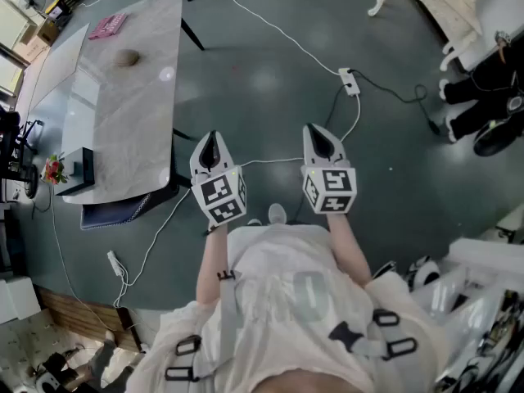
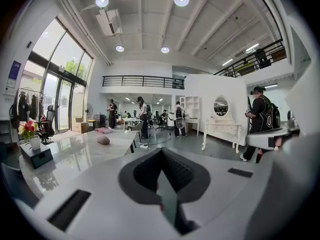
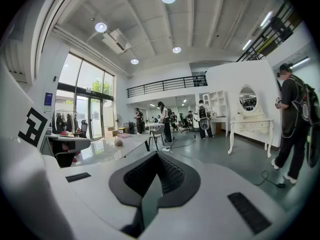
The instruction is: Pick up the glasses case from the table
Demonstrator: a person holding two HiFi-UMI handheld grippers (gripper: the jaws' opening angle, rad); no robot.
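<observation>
The glasses case (image 1: pixel 126 57) is a small brown oval lying on the long marble table (image 1: pixel 139 113) at the upper left of the head view. In the left gripper view the case (image 2: pixel 103 140) sits far ahead on the tabletop, and in the right gripper view the case (image 3: pixel 118 142) is a small spot in the distance. My left gripper (image 1: pixel 211 142) and right gripper (image 1: pixel 322 137) hover side by side over the floor, well right of the table and away from the case. Both are shut with nothing in them, as the left gripper (image 2: pixel 162 156) and right gripper (image 3: pixel 159 159) show in their own views.
A pink item (image 1: pixel 108 25) lies at the table's far end. A black box with flowers (image 1: pixel 78 170) stands at its near end, above a chair (image 1: pixel 115 211). Power strips and cables (image 1: pixel 350 81) run across the floor. A white dressing table (image 2: pixel 220 129) and several people stand beyond.
</observation>
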